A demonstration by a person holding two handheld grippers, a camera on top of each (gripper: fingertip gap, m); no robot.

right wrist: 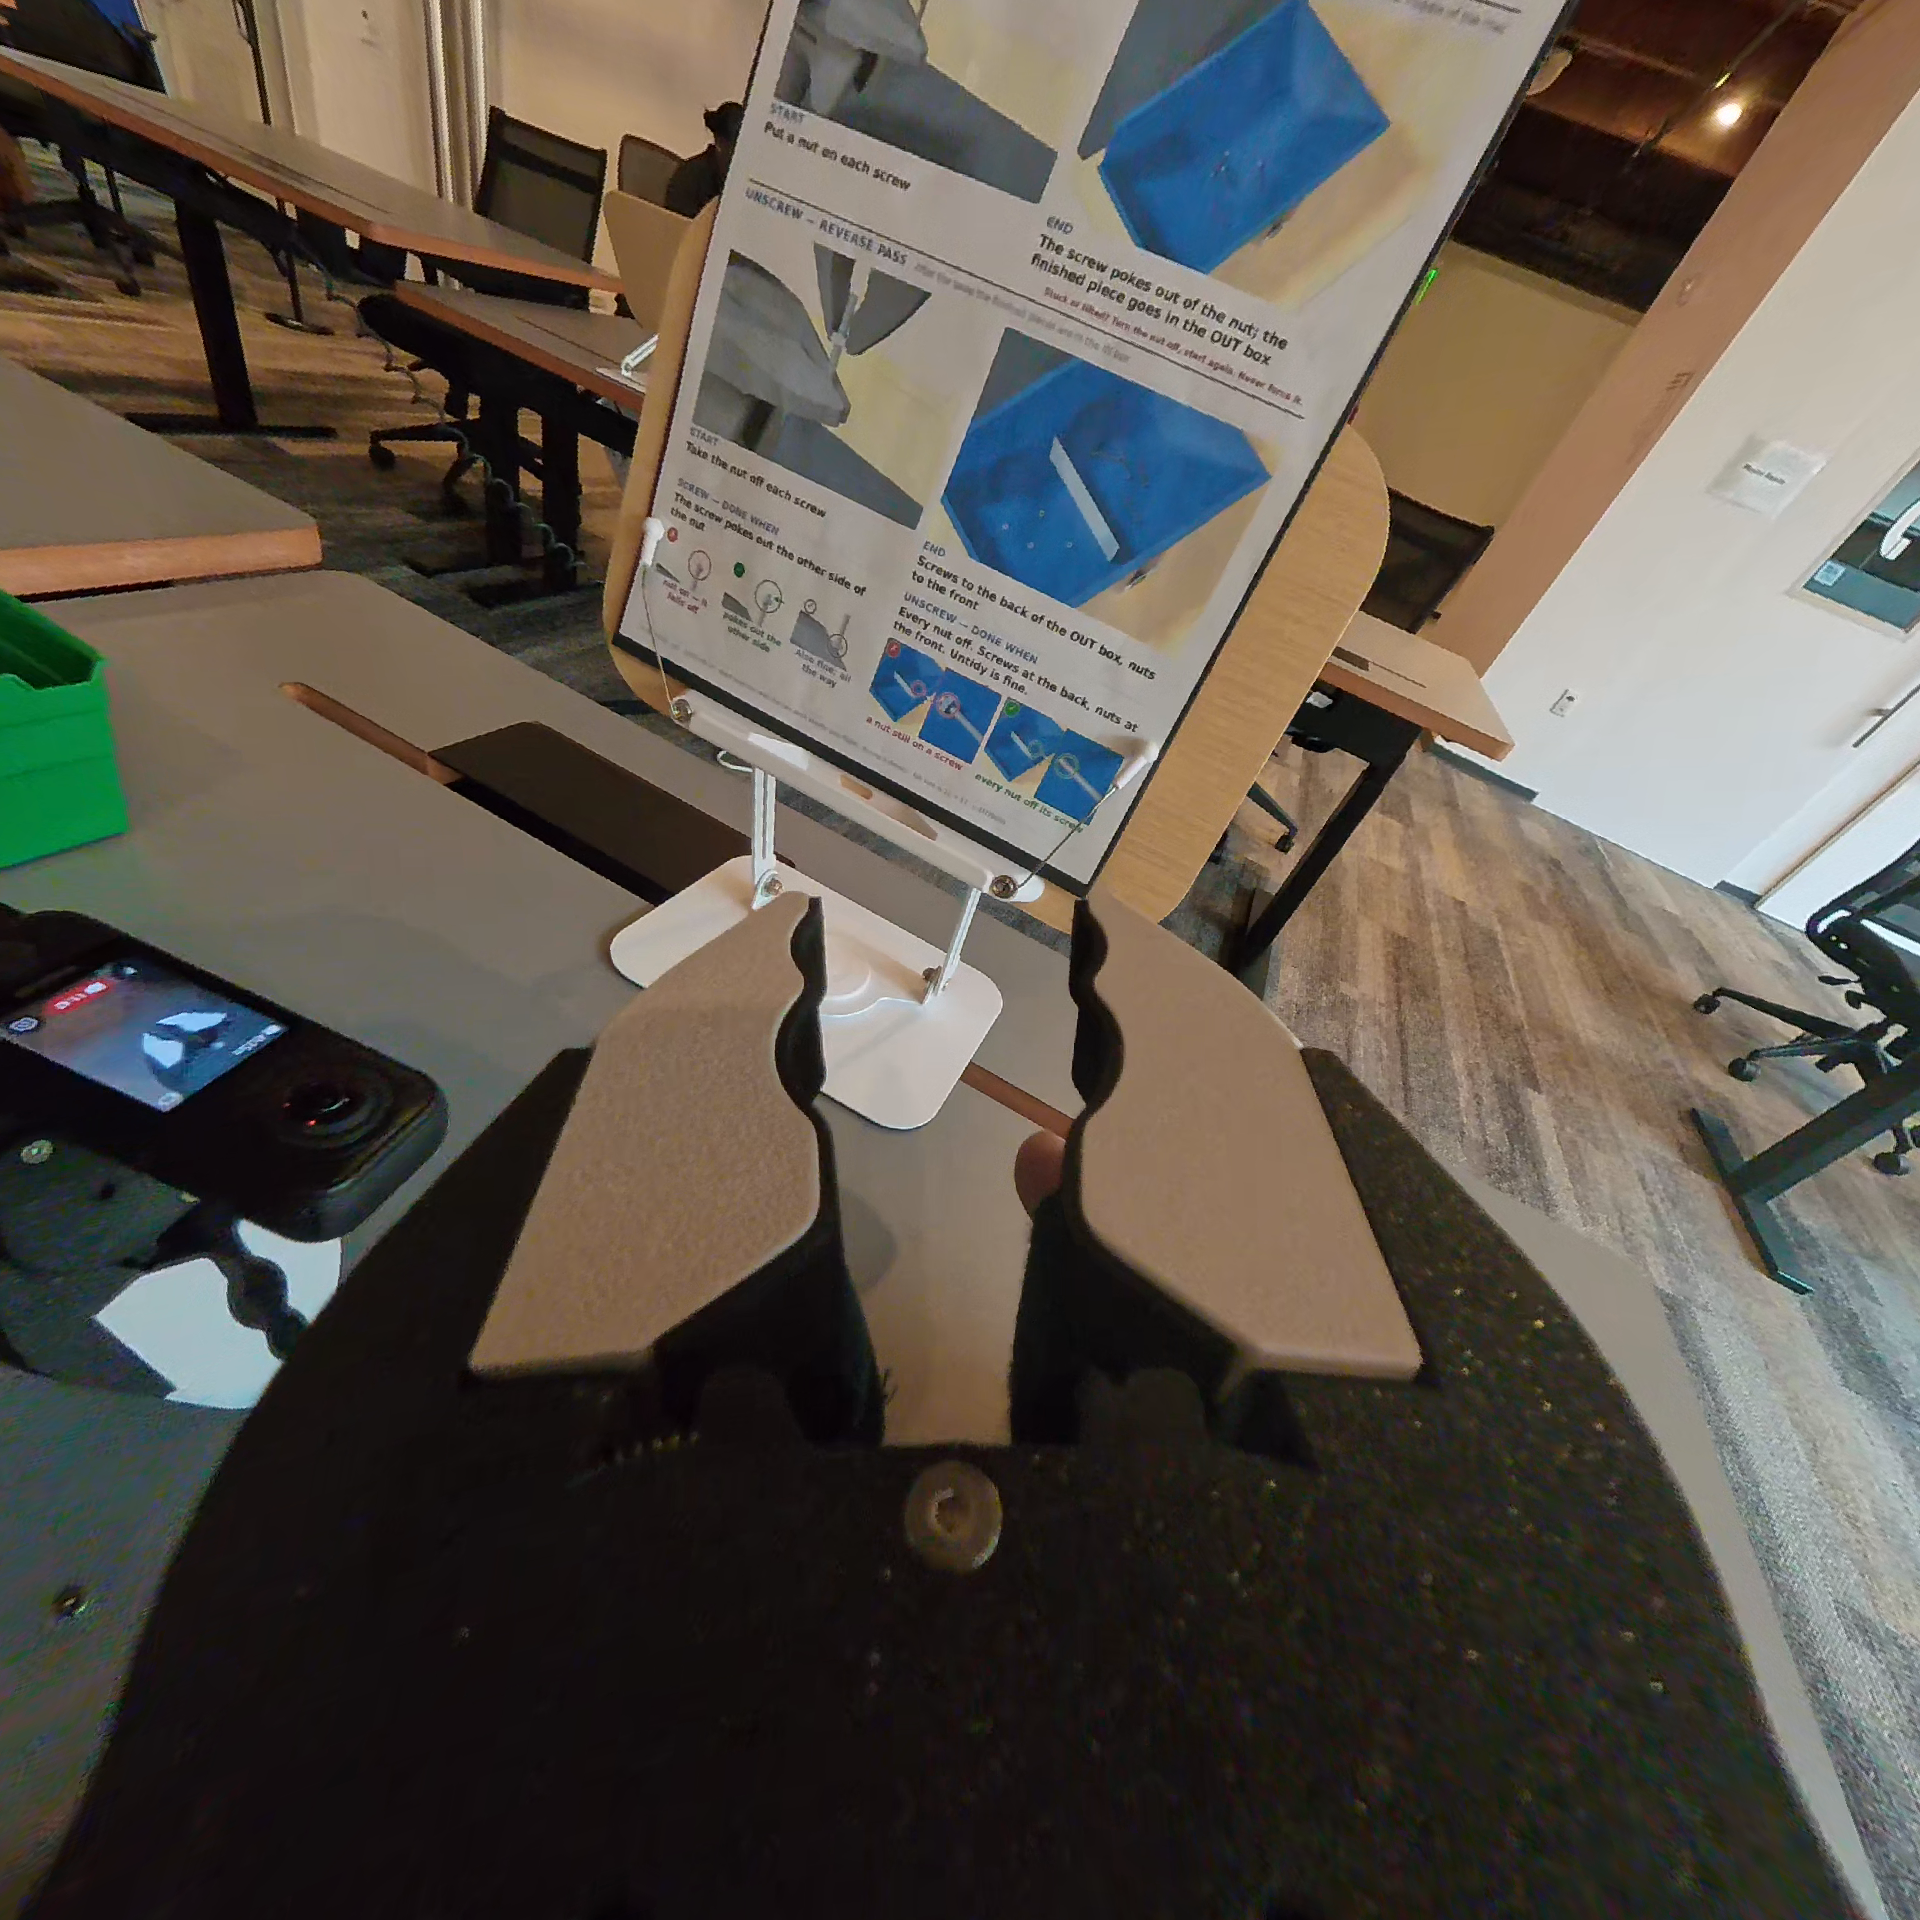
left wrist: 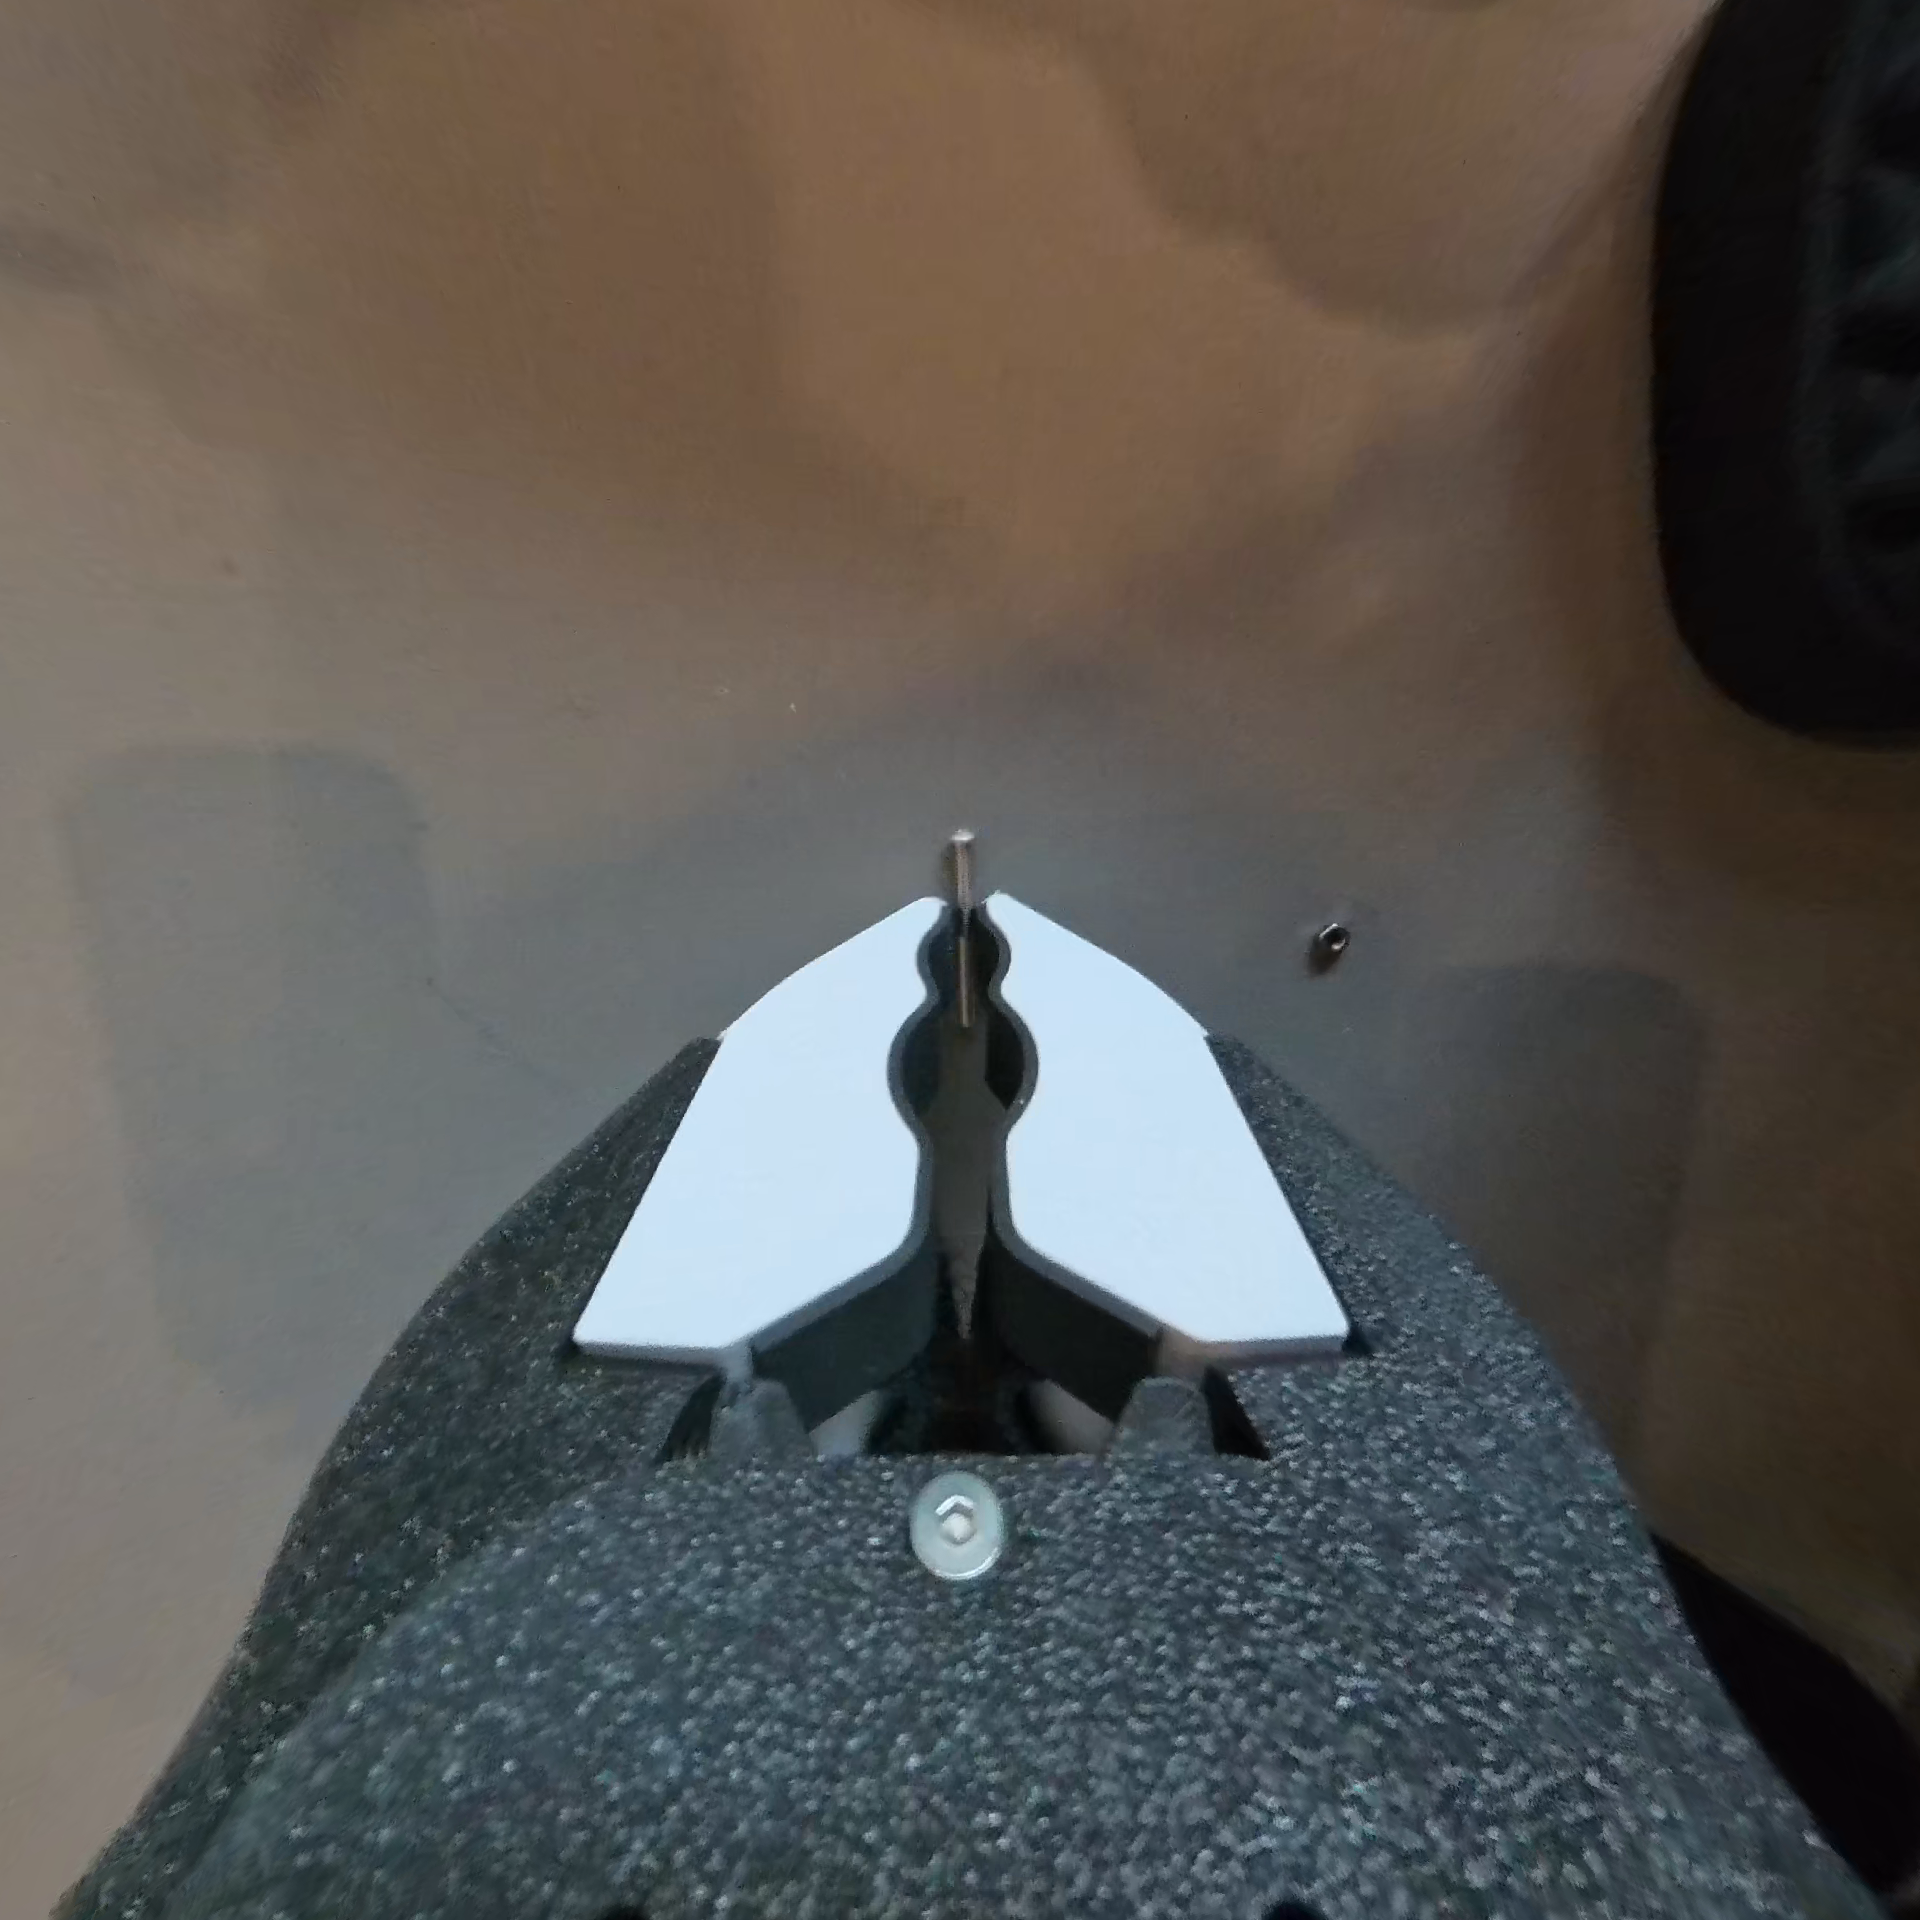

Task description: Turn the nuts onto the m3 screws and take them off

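In the left wrist view, at the centre of the frame, we see our left tongs [left wrist: 964, 906] closed down narrow on a thin silver screw [left wrist: 958, 864]. The white fingertips [left wrist: 914, 920] pinch its shaft, and its threaded end juts past them toward the top of the frame. Behind it spreads the grey bench [left wrist: 416, 623]. To the right of the tongs, well apart from them, a small dark nut [left wrist: 1329, 942] lies on that surface. At the right edge a dark rounded object [left wrist: 1808, 416] is too blurred for us to tell what it is.

In the right wrist view, a green bin [right wrist: 52, 727] sits at the left edge, and below it is a black camera [right wrist: 208, 1070] with a lit screen. At the centre our right tongs [right wrist: 945, 935] stand wide apart with nothing between the fingers [right wrist: 717, 1039]. Just beyond them, a white stand [right wrist: 883, 1039] rests on the bench and carries a printed instruction sheet [right wrist: 1039, 364] in the upper middle of the frame. To the right lie wood flooring [right wrist: 1558, 1039] and an office chair [right wrist: 1870, 987].
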